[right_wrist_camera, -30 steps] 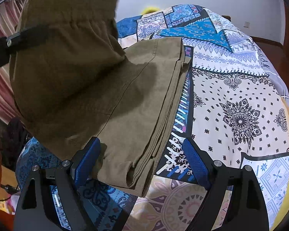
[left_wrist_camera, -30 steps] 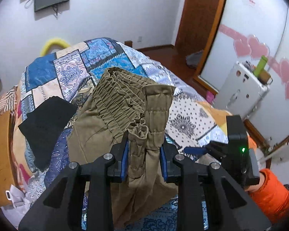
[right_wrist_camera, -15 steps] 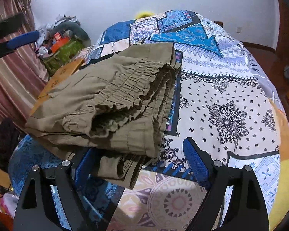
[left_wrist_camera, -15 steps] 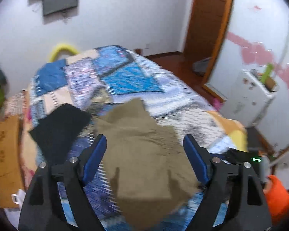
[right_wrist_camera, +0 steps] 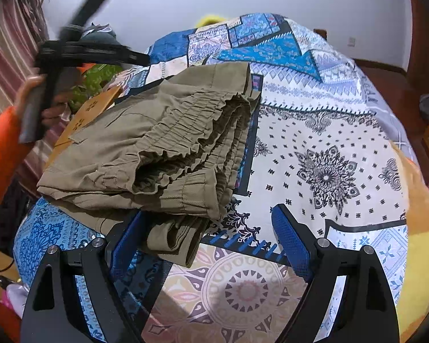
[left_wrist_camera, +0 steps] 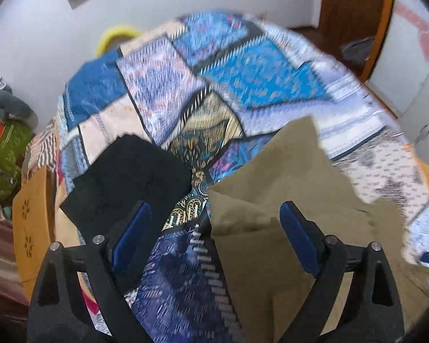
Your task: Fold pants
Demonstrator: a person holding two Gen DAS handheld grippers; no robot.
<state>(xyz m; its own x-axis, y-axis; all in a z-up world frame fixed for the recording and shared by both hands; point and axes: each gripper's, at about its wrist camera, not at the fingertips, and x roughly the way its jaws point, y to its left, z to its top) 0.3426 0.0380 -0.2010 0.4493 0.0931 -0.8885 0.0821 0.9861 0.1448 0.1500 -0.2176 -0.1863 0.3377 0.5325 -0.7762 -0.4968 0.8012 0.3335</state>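
Note:
The olive-brown pants (right_wrist_camera: 163,148) lie folded in a stack on the patterned bedspread (right_wrist_camera: 329,154), with the gathered elastic waistband on top. In the left wrist view the pants (left_wrist_camera: 286,200) lie to the right, partly under the right finger. My left gripper (left_wrist_camera: 211,228) is open and empty above the bed, left of the pants. It also shows in the right wrist view (right_wrist_camera: 140,55), held in a hand, raised beyond the pants. My right gripper (right_wrist_camera: 206,240) is open and empty, with the near corner of the stack between its fingers.
A black folded garment (left_wrist_camera: 128,177) lies on the bed left of the pants. A wooden stand (left_wrist_camera: 28,223) sits at the bed's left edge, with clutter (left_wrist_camera: 5,154) behind. A white cabinet (left_wrist_camera: 426,120) and a door (left_wrist_camera: 354,5) stand on the right.
My left gripper let go of the waistband, opened and swung away to the left. The pants dropped folded over onto the stack. My right gripper stayed open in place.

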